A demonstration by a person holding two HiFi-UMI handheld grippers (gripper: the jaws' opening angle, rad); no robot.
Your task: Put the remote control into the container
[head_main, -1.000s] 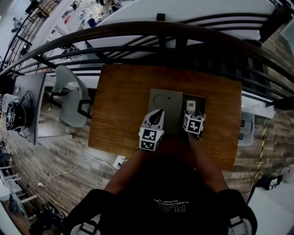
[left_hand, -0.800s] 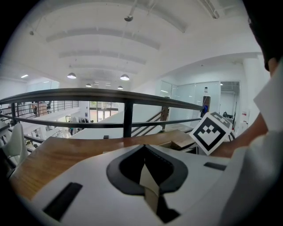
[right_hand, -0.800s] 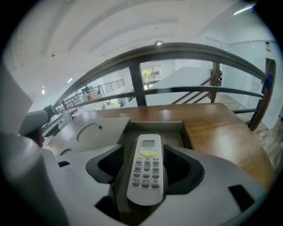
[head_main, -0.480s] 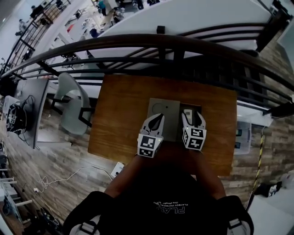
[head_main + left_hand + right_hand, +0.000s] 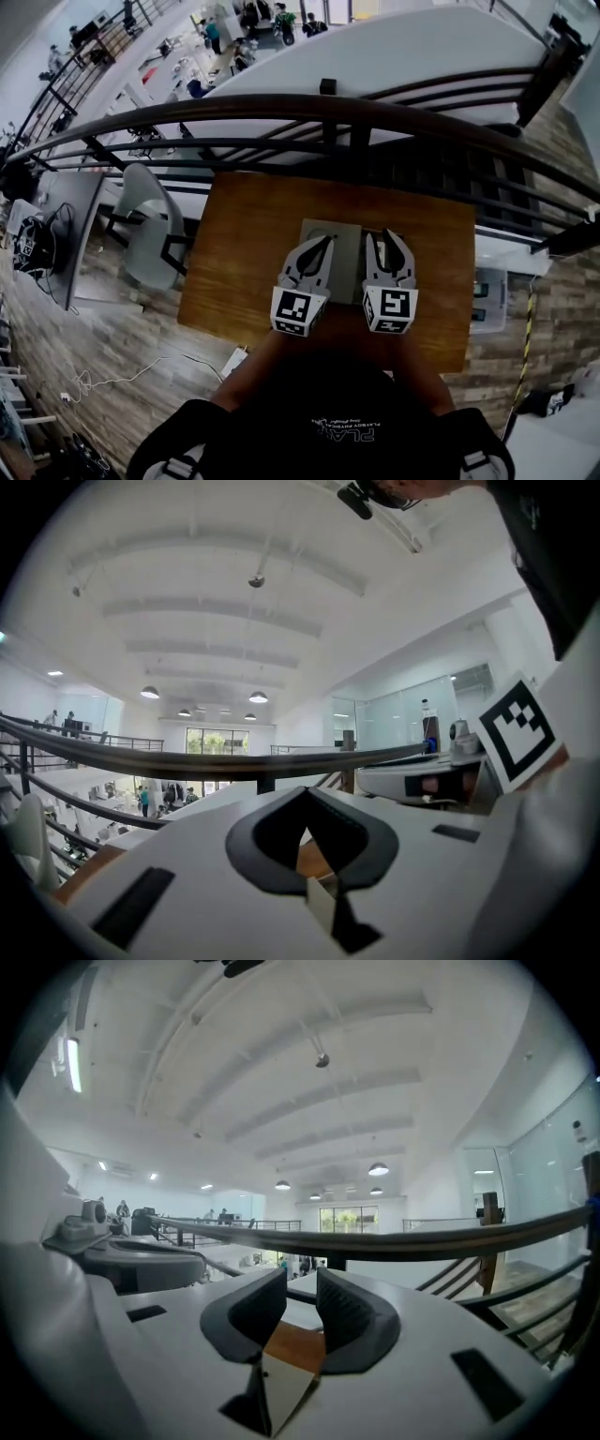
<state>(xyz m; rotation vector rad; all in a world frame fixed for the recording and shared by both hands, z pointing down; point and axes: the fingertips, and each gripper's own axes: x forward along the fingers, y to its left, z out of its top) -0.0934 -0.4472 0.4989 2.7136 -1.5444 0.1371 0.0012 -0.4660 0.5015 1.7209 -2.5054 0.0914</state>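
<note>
On the brown wooden table (image 5: 239, 253) lies a flat grey container (image 5: 346, 251), between my two grippers. My left gripper (image 5: 325, 242) hangs over its left part with its jaws meeting at the tips, and the left gripper view shows the left gripper (image 5: 305, 797) holding nothing. My right gripper (image 5: 386, 234) is over the container's right edge. Its jaws are closing, and in the right gripper view the right gripper (image 5: 302, 1281) still has a narrow gap with nothing in it. No view shows the remote control; the spot where it lay is under the right gripper.
A dark curved railing (image 5: 328, 101) runs just beyond the table's far edge. A grey chair (image 5: 150, 220) stands left of the table. Wood-plank floor with a white cable (image 5: 122, 375) lies below left. Both gripper views look out level over the railing into a white hall.
Both grippers have slid toward me and now reach further over the container. The white remote seen beyond the right gripper a second ago is now covered. The right jaws have narrowed.
</note>
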